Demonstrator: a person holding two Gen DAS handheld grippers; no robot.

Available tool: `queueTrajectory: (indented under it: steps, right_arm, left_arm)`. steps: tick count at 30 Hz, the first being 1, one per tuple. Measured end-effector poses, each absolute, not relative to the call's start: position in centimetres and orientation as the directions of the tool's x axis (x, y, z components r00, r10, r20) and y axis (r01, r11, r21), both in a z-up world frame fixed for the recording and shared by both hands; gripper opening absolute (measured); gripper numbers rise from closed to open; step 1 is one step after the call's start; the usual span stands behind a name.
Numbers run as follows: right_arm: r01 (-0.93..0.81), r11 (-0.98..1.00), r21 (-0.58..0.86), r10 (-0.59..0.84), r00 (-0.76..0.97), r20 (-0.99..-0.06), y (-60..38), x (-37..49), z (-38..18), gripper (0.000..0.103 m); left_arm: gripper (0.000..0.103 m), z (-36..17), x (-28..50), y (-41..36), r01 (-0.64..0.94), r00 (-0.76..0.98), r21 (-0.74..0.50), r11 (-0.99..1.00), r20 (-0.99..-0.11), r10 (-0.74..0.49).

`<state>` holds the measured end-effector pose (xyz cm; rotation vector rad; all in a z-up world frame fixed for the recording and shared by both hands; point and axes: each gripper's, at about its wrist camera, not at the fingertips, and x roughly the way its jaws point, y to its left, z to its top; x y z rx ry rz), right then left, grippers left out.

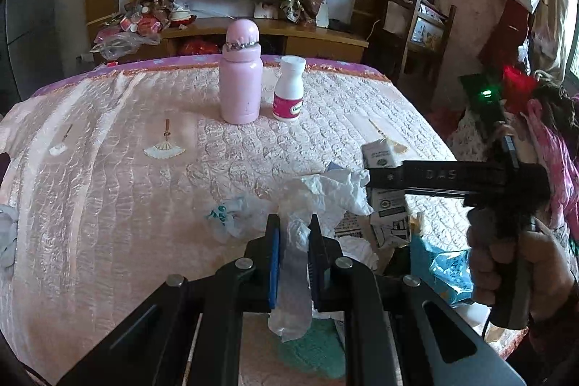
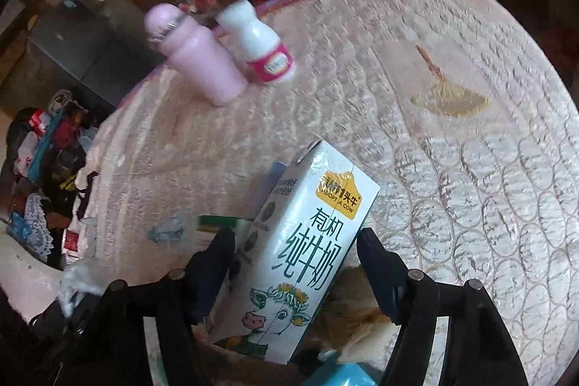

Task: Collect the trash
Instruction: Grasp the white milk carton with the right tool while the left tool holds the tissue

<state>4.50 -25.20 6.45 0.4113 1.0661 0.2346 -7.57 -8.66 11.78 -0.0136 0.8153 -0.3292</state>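
Observation:
My left gripper (image 1: 294,234) is shut on a crumpled white tissue (image 1: 325,194), which hangs between the pads and bulges above them. My right gripper (image 2: 295,246) holds a white milk carton (image 2: 307,241) with a cartoon cow, its fingers on both sides of the carton. In the left wrist view the right gripper (image 1: 376,178) reaches in from the right beside the same carton (image 1: 383,154). A clear crumpled wrapper (image 1: 231,216) with teal print lies on the pink bedspread (image 1: 126,187) left of the tissue.
A pink flask (image 1: 240,75) and a white bottle with pink label (image 1: 289,89) stand upright at the far side of the bed. A blue plastic bag (image 1: 445,266) and more paper scraps lie under the right gripper. Clutter lies on the floor (image 2: 43,176) left of the bed.

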Motion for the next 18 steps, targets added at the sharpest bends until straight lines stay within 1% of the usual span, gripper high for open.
queueTrajectory:
  steps: [4, 7, 11, 18]
  right_arm:
    - [-0.033, 0.909, 0.415, 0.37, 0.522, -0.768, -25.4, 2.7, 9.8, 0.072]
    - [-0.05, 0.927, 0.372, 0.336, 0.551, -0.764, -26.0, 1.1, 12.7, 0.072]
    - [-0.056, 0.956, 0.288, 0.267, 0.573, -0.774, -26.8, -1.4, 15.1, 0.072]
    - [0.008, 0.981, 0.195, 0.151, 0.597, -0.788, -31.9, -6.0, 16.7, 0.072]
  left_arm:
    - [0.014, 13.1, -8.1, -8.9, 0.289, 0.655, -0.138, 0.947, -0.694, -0.301]
    - [0.014, 14.0, -8.8, -9.9, 0.307, 0.661, -0.136, 0.942, -0.681, -0.314]
    - [0.014, 14.7, -9.9, -12.1, 0.351, 0.656, -0.141, 0.926, -0.668, -0.351]
    - [0.014, 15.3, -11.8, -16.8, 0.434, 0.629, -0.142, 0.89, -0.659, -0.413]
